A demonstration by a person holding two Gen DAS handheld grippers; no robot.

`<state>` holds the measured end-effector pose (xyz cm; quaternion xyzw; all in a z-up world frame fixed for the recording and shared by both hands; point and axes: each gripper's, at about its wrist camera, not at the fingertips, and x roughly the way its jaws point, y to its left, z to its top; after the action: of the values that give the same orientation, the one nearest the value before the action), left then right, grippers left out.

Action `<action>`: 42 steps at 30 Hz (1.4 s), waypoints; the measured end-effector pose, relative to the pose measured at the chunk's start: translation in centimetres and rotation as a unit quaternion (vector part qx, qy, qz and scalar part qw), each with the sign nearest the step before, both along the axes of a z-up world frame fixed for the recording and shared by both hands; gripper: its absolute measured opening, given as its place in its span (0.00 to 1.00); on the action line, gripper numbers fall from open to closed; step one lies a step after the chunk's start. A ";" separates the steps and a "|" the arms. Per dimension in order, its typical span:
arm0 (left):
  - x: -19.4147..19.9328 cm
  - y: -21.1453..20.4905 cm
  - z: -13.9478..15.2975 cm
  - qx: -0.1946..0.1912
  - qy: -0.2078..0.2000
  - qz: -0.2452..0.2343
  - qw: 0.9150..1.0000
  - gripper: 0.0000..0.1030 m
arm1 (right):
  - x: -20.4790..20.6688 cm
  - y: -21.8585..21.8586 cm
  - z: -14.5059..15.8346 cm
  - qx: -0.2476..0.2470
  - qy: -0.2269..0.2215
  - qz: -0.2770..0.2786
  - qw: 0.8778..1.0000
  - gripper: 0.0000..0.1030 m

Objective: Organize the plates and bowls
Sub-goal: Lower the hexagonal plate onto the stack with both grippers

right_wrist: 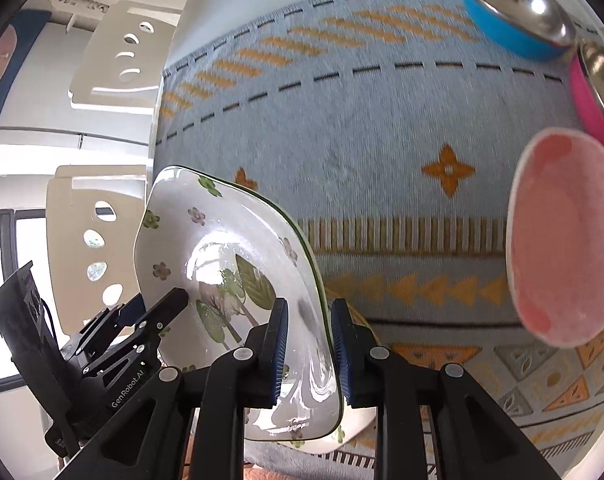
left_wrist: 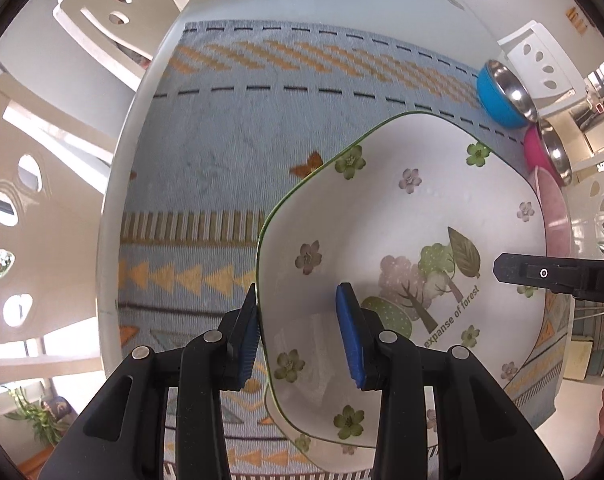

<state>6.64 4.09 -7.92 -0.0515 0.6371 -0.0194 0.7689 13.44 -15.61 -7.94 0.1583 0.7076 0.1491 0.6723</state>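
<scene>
A white square plate (left_wrist: 414, 208) with a green rim and a flower-and-tree print hangs tilted over the table between both grippers. My left gripper (left_wrist: 298, 300) is shut on its left rim, one pad outside and one inside. On the opposite rim of the plate (right_wrist: 222, 248) my right gripper (right_wrist: 310, 308) is shut. One finger of the right gripper (left_wrist: 542, 274) shows over the plate's far side. The left gripper's fingers (right_wrist: 166, 308) show at the plate's other edge. The edge of a second, similar plate (left_wrist: 280, 416) shows just beneath; I cannot tell whether it is lifted too.
A blue bowl (right_wrist: 514, 12) and a pink bowl (right_wrist: 594, 92), both steel inside, stand at the far right of the patterned tablecloth (right_wrist: 382, 140). A pink shallow dish (right_wrist: 566, 236) lies nearer. White chairs (left_wrist: 102, 32) surround the table.
</scene>
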 end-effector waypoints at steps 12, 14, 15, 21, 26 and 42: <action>-3.7 -0.4 -1.4 -0.007 0.020 -0.010 1.000 0.32 | -4.8 -0.1 -2.4 -0.006 0.023 -0.002 1.000 0.22; -4.2 -0.5 -1.6 -0.007 0.022 -0.015 1.000 0.32 | -5.5 0.0 -3.0 -0.007 0.029 -0.003 1.000 0.22; -4.4 -0.6 -1.8 -0.007 0.024 -0.018 1.000 0.32 | -5.8 0.0 -3.3 -0.008 0.033 -0.003 0.999 0.22; -4.9 -0.6 -2.4 -0.012 0.027 -0.024 0.999 0.31 | -7.6 -0.1 -4.8 -0.009 0.045 -0.007 0.999 0.22; -4.8 -0.7 -2.3 -0.005 0.025 -0.033 0.999 0.31 | -7.8 0.0 -5.4 -0.003 0.045 -0.015 0.999 0.23; -4.9 -1.6 -1.9 0.018 0.007 -0.045 0.999 0.32 | -8.4 -1.3 -4.7 0.019 0.060 -0.024 0.998 0.28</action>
<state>1.79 2.47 -9.79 -0.0088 0.6441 -0.0425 0.7637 5.03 -16.93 -12.65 0.1967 0.7396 0.1370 0.6289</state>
